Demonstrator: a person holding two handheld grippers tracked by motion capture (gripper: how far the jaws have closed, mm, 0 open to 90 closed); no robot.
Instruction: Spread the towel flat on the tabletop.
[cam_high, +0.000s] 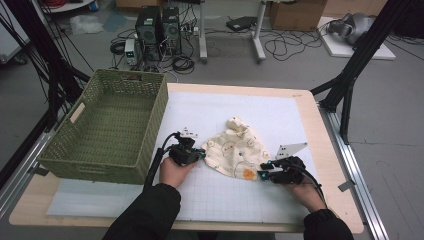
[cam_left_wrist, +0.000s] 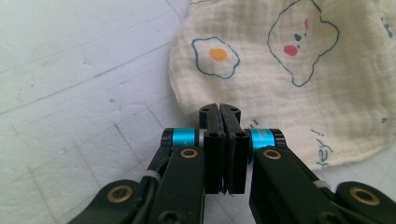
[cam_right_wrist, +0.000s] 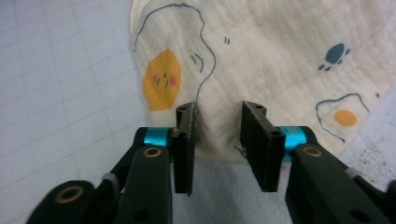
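Note:
A cream muslin cloth printed with fried eggs, clouds and paw marks lies crumpled on the white gridded mat. My left gripper is at the cloth's left edge. In the left gripper view the jaws are pressed together right on the hem of the cloth. My right gripper is at the cloth's near right corner. In the right gripper view it stands open, with the cloth's hem lying between the pads and neither pad pressing on it.
A green woven basket stands at the table's left, close to my left hand. The wooden table edge runs along the right. Beyond the table, computer towers, cables and black stand legs are on the floor.

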